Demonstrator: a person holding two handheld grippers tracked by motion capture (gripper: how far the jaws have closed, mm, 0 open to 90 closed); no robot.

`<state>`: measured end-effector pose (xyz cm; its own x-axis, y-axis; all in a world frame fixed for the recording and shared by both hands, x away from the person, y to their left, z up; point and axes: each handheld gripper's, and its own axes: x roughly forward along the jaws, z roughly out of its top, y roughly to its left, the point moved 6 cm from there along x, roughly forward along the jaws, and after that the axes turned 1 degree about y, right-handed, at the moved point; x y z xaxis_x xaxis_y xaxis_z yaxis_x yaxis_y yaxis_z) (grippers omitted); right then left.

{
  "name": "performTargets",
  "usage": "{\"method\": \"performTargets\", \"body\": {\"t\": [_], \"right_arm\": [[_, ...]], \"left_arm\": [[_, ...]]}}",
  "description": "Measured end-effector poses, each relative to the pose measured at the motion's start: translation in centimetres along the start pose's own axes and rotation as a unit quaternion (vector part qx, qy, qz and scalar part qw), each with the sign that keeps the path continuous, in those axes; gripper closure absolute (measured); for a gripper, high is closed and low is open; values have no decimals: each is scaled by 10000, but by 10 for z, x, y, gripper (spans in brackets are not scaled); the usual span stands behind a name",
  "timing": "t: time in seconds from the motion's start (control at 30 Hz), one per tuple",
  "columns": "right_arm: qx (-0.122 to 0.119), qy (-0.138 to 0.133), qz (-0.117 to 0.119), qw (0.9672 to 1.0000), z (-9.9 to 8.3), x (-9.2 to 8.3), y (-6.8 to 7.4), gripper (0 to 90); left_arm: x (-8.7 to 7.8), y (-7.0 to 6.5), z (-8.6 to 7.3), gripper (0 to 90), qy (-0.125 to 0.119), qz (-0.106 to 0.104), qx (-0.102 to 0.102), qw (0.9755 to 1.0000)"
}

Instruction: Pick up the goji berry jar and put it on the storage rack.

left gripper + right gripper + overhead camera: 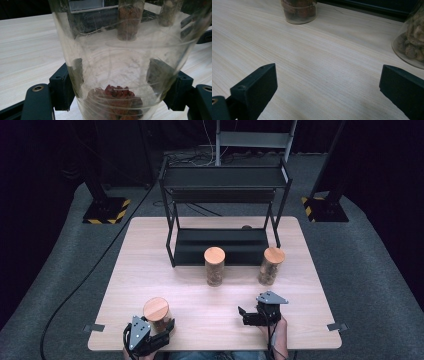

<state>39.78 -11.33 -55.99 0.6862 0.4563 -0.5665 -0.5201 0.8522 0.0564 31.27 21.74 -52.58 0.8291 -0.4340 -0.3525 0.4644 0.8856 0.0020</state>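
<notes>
A clear glass jar (158, 315) with a round wooden lid stands near the table's front left edge. My left gripper (159, 329) is shut on it, its black pads (75, 75) pressing both sides of the jar's lower wall (125, 50). Reddish dried pieces (115, 96) lie at the bottom of that jar. My right gripper (249, 315) rests open near the front right of the table. In the right gripper view its jaws stand wide apart (327, 83) over bare wood, with nothing between them.
Two more lidded jars stand mid-table, one in the centre (214, 266) and one to the right (271, 265), both in front of a black two-level metal rack (225, 182). In the right gripper view those jars appear at the top (299, 10) and at the right edge (412, 47).
</notes>
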Motion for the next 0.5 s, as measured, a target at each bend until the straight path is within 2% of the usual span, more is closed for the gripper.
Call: {"method": "performTargets", "body": {"t": [0.5], "right_arm": [[-50,26,31,10000,0,1,1,6]], "left_arm": [[10,5,11,250,-60,-27,-17,10000]]}}
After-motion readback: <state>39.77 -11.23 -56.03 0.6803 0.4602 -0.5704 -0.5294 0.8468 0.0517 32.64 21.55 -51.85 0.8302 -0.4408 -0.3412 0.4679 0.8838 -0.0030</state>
